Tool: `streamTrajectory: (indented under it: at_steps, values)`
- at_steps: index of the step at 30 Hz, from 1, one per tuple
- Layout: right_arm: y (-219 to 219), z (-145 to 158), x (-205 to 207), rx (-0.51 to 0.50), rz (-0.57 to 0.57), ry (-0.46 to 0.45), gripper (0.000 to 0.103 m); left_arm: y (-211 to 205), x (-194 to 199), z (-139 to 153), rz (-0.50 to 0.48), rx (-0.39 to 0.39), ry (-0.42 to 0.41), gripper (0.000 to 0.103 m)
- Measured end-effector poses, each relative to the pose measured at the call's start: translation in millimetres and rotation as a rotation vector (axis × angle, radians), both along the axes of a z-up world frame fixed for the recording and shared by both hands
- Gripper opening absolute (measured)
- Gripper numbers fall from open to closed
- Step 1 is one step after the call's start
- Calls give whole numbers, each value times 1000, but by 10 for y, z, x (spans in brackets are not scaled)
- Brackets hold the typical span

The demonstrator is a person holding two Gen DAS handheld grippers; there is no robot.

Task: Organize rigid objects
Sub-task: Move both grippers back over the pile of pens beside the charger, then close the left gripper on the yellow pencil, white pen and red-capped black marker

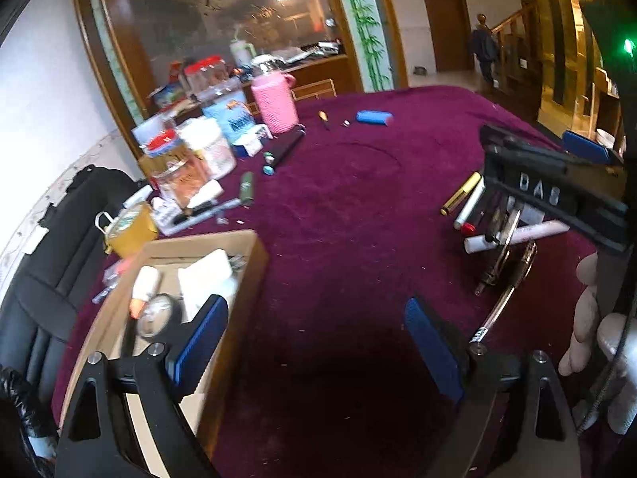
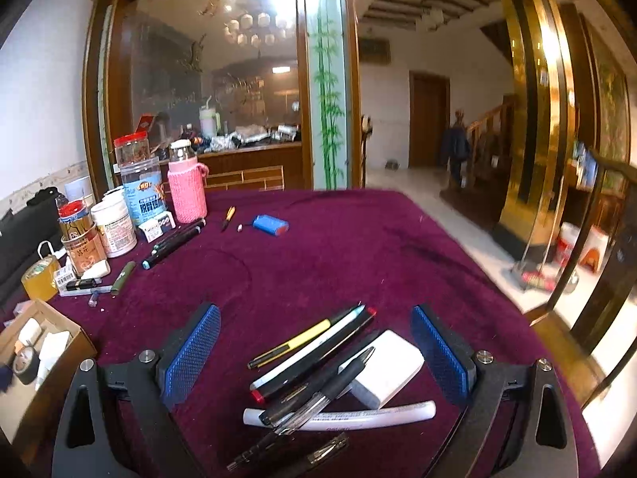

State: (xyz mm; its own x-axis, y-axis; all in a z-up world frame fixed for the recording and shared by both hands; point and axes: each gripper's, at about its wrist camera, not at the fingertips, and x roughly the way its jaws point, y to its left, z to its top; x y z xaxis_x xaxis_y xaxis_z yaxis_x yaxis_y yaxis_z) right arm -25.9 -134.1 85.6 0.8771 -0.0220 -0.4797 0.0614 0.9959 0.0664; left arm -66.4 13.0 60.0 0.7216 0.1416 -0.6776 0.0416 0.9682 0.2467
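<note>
- Across a round table (image 2: 358, 247) draped in deep maroon cloth, two hand-held grippers hover over scattered stationery and containers.
- At the table's left edge sits an open cardboard box (image 1: 239, 255), holding a roll of black tape (image 1: 157, 314) and pale wrapped items.
- Along the far left, a crowd of jars and tins stands beside a bottle in a pink knitted sleeve (image 2: 187, 195).
- Over bare cloth just right of the box, the left gripper (image 1: 314, 342) hangs with its blue-padded fingers (image 1: 201, 338) spread wide and nothing between them.
- Above a loose pile of pens (image 2: 314, 374), the right gripper (image 2: 316, 354) is likewise spread wide, its pads well clear of the pile on either side and grasping nothing.
- Within that pile lies a white rectangular block (image 2: 392, 370), with a white marker (image 2: 358, 414) just nearer the camera and a yellow-and-black pen (image 2: 294, 342) at the far side.
- Farther off, near the pink bottle, a blue battery pack (image 2: 270, 225) lies alone, a small yellow pen (image 2: 228, 217) beside it.
</note>
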Motion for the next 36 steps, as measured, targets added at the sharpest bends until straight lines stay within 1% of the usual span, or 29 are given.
streamTrajectory:
  at_steps: [3,7,12,16,24,26,29,31,34,36]
  values:
    - [-42,-38,25,28,-5,25,97,-23,59,-127,-11,-8,37,90]
    - [-56,-48,27,35,-5,34,97,18,126,-261,-8,-43,90,90]
    - [-47,-63,43,30,-5,44,97,111,174,-356,12,-84,125,90]
    - [-59,-72,46,29,-9,50,97,147,190,-406,17,-101,151,90]
    - [-69,-90,68,27,-13,56,97,175,229,-526,26,-115,200,90]
    - [-67,-102,87,26,-14,61,97,186,230,-523,27,-122,199,90]
    - [-64,-119,95,23,-15,65,97,185,241,-536,30,-118,201,94]
    - [-69,-126,99,24,-16,68,97,230,282,-553,52,-132,215,103]
    - [-76,-118,97,34,-17,64,97,237,303,-554,51,-133,216,103]
    - [-116,-96,63,54,-23,45,97,234,303,-553,51,-133,216,103]
